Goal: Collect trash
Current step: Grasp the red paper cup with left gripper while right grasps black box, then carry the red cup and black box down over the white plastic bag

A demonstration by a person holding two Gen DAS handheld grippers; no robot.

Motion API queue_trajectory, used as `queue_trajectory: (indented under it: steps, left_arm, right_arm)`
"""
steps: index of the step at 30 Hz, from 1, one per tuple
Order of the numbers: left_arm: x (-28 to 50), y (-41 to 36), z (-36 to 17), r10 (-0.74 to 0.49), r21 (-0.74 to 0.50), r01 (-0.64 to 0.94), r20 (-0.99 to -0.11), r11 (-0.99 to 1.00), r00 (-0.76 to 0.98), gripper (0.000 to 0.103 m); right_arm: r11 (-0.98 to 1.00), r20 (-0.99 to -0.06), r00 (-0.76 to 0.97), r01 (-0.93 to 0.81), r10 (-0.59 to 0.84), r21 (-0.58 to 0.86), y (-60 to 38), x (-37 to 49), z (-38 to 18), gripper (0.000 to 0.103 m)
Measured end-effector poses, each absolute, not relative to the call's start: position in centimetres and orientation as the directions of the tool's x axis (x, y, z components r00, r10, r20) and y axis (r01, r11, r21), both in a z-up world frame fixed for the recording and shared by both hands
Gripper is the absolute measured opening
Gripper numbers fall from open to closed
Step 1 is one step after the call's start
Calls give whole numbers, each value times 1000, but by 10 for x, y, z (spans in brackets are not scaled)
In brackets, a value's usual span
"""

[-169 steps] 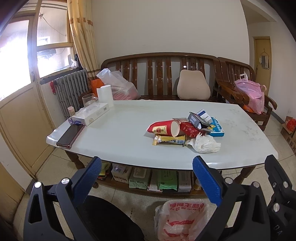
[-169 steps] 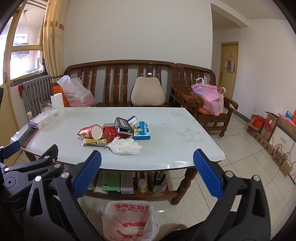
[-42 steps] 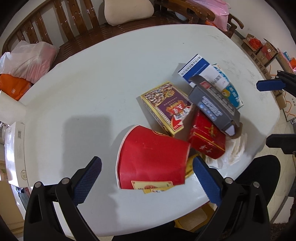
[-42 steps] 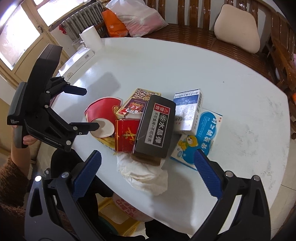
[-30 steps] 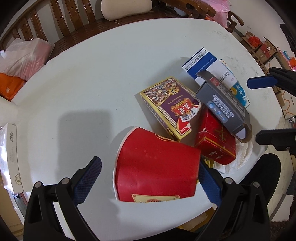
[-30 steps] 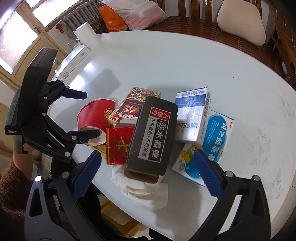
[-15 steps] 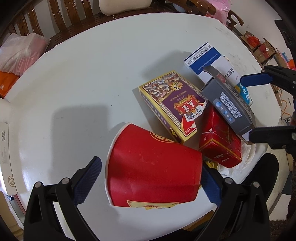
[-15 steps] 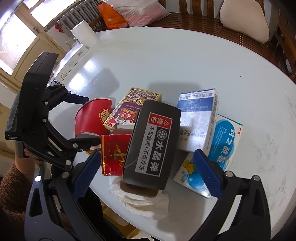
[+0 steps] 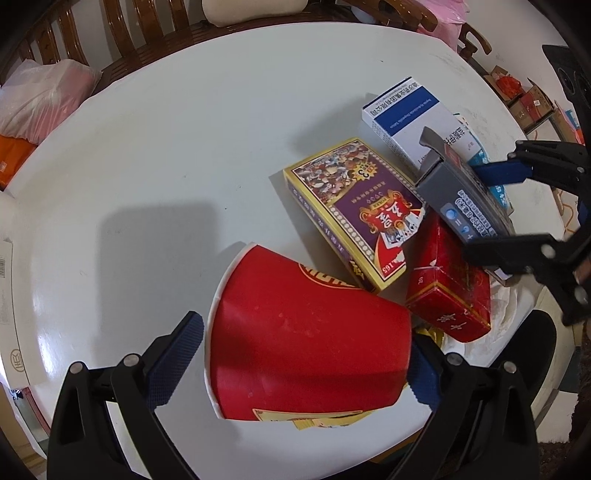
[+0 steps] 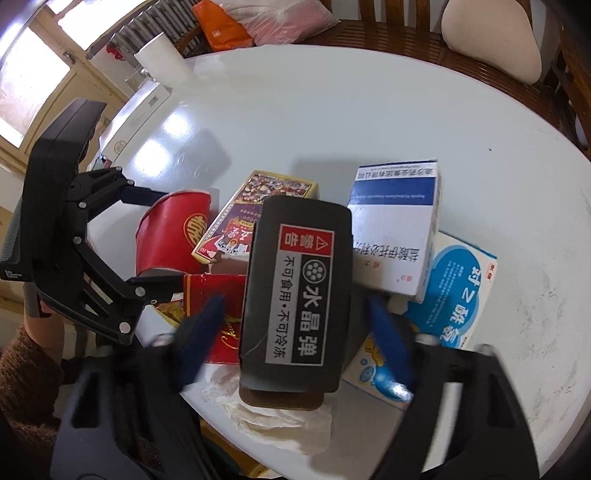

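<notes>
A pile of trash lies near the front edge of the white table [image 9: 184, 147]. A red paper cup [image 9: 306, 350] lies on its side between the fingers of my left gripper [image 9: 299, 365], which is open; the left pad stands clear of the cup's rim. My right gripper [image 10: 295, 321] straddles a black box with white lettering [image 10: 299, 295]. Its blurred jaws are closing, with small gaps still beside the box. Under and around the black box lie a purple-and-gold card box [image 9: 354, 206], a red pack [image 9: 450, 291], a white-and-blue carton [image 10: 395, 229] and a crumpled tissue [image 10: 280, 417].
A light-blue medicine box [image 10: 458, 288] lies at the pile's right. A long white box [image 10: 136, 110] and a paper roll [image 10: 162, 59] stand at the table's far left. A wooden bench [image 9: 147, 22] with plastic bags [image 9: 40, 99] and a cushion [image 10: 491, 40] runs behind. A brown sleeve [image 10: 22, 369] holds the left gripper.
Both grippers have sunk toward the pile. The right jaws have narrowed from wide open to close beside the black box. The left jaws stay wide around the red cup.
</notes>
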State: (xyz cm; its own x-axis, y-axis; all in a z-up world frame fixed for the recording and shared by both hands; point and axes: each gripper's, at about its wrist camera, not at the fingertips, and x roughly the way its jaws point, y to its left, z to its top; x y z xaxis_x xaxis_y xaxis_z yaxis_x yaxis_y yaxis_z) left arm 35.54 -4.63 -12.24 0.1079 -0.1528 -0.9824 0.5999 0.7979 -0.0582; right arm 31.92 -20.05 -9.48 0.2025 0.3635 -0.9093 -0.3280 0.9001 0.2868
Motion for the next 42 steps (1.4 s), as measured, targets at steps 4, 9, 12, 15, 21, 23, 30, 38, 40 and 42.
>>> queue_trajectory:
  steps: [4,9,12,15,21,23,30,38,40,42]
  left_arm:
    - [356,-51,-124,-153,-73,593,-984,802,86,84]
    - [359,-49,-125,-150,-68,583,-984,810,94,84]
    - [360,-48,-122,-147,-57,577,-983,815,110,84]
    - [358,-44,-120,-138,-42,565,-982,824,128,83]
    - [371,-41,-106,-151,-45,544,-977,838,152,83]
    - [371,-42,-103,-155,-46,536,-975,843,159,83]
    - [361,-41,-86,-143,-18,539,-971,842,192,83]
    - [333,-48,-59,-133,15,549,-965,836,228,83]
    - [326,-49,-54,-133,20,551,-963,834,236,83]
    - [319,-49,-48,-131,27,553,-961,833,244,83]
  right_arm:
    - [906,-908,221,-321,355,276,-201,321,-95,54]
    - [912,-904,255,-323,342,253,-203,321,-90,54]
    - [915,-905,265,-324,332,240,-202,319,-89,54]
    - [919,-906,278,-325,321,226,-202,318,-87,54]
    - [928,-900,314,-313,302,202,-208,314,-78,54]
    - [933,-897,330,-304,293,193,-212,313,-72,54]
    - [950,-900,374,-288,225,117,-214,302,-56,54]
    - [958,-896,393,-269,207,103,-214,284,-41,54]
    - [959,-894,399,-267,203,98,-214,276,-35,54]
    - [960,-893,406,-265,195,89,-212,268,-31,54]
